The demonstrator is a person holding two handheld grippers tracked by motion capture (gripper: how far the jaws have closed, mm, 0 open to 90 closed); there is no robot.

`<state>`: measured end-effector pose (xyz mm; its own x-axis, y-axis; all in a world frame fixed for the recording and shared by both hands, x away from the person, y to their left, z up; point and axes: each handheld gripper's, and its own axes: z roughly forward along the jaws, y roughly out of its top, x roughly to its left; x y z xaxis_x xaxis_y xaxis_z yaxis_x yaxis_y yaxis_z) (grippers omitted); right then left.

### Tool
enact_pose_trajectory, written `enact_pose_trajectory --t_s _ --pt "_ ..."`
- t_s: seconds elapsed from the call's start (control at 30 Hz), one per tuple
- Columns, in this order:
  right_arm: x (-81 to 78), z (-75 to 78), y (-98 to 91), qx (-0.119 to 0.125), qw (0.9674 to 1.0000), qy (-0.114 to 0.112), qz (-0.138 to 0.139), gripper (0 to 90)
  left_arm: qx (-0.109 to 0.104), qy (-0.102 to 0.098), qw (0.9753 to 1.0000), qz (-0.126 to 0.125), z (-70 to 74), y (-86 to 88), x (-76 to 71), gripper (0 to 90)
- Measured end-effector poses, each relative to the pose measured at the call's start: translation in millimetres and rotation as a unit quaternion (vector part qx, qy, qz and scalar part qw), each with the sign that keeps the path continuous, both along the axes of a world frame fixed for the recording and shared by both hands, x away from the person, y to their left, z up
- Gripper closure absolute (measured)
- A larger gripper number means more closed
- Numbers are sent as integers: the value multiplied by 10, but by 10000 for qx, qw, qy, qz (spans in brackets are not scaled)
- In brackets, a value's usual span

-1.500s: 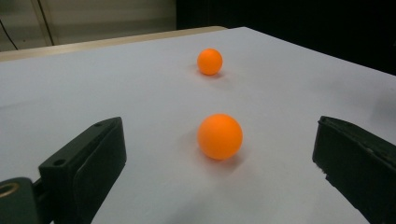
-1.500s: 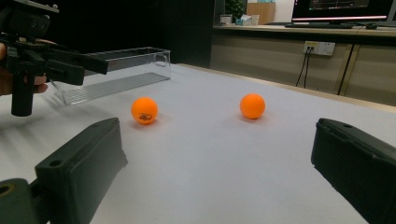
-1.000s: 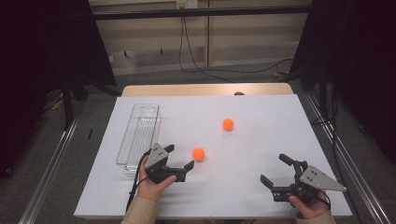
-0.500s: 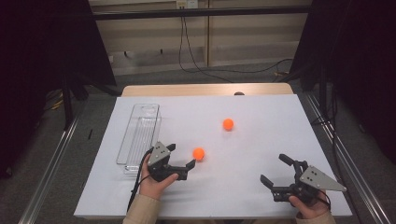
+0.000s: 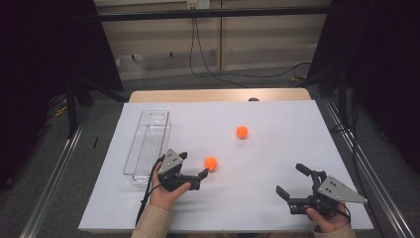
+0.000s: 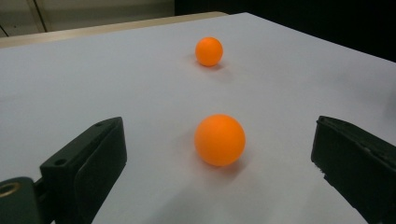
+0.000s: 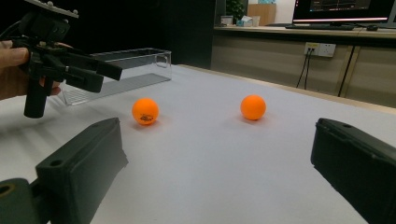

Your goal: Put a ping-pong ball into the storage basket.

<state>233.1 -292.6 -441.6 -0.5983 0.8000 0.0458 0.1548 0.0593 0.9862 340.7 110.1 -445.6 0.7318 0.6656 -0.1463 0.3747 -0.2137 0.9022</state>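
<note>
Near ball (image 5: 211, 163): orange, resting on the white tabletop (image 5: 277, 148); we see it just ahead of the left gripper, in line with the gap between its jaws, untouched.
Left gripper (image 5: 192, 170): jaws spread wide, holding nothing; we note it just beside the clear tray.
Far ball (image 5: 241, 131): orange, farther back on the tabletop, well apart from both grippers.
Right gripper (image 5: 293, 182): jaws wide apart, empty, low at the near right.
Clear tray (image 5: 148, 144): long, transparent, at the left.
</note>
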Motion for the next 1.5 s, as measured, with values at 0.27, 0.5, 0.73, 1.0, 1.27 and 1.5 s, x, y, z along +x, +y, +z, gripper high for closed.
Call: enact_pose_trajectory --t_s 0.27,0.5,0.73,1.0,1.27,1.5 --pt "0 1 -1 -1 10000 -11 7 19 74 -9 10000 -8 -1 -28 19 35" --pt "0 1 -1 -1 10000 -8 5 19 108 22 9999 -25 -7 -55 37 35" --pt "1 1 -1 0 10000 -14 11 19 164 44 9999 -20 -14 -71 52 35" --pt "-1 2 -1 5 10000 -15 11 19 182 73 9998 -41 -22 -97 68 36" --pt "-1 2 0 7 10000 -15 14 19 255 101 9996 -48 -28 -126 88 36" --pt "-1 2 1 5 10000 -13 17 19 264 129 9996 -31 -36 -130 102 37"
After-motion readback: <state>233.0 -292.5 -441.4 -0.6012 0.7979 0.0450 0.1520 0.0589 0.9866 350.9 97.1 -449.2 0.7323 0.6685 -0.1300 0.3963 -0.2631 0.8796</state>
